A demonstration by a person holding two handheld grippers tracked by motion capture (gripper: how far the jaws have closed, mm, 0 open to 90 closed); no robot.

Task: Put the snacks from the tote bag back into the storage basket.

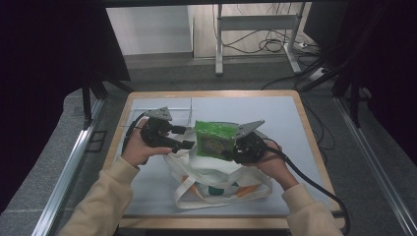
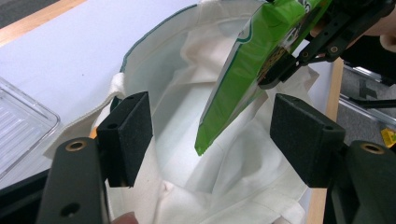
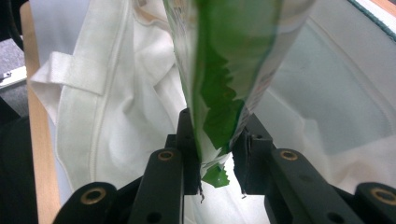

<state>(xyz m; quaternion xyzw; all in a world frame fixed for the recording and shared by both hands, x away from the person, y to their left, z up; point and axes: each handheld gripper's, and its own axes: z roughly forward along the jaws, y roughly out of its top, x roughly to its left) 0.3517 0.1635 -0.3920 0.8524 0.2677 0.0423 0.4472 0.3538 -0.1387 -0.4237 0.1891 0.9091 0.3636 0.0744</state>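
A green snack bag [image 1: 215,139] hangs upright over the open mouth of a white cloth tote bag [image 1: 216,183] on the table. My right gripper [image 1: 230,153] is shut on the snack bag's edge; in the right gripper view the crimped seam of the snack bag [image 3: 219,70] sits pinched in my right gripper [image 3: 215,140]. My left gripper [image 1: 184,137] is open just left of the snack bag, at the tote's rim. In the left gripper view its pads [image 2: 127,133] stand wide apart over the tote's white interior [image 2: 187,116], and the snack bag's lower corner [image 2: 233,93] hangs beyond them, untouched.
A clear plastic tray [image 1: 174,110] lies on the grey mat behind the left gripper, also seen as a clear tray [image 2: 18,126] at the left. The table's wooden rim [image 1: 305,128] borders the mat. Cables trail from both grippers.
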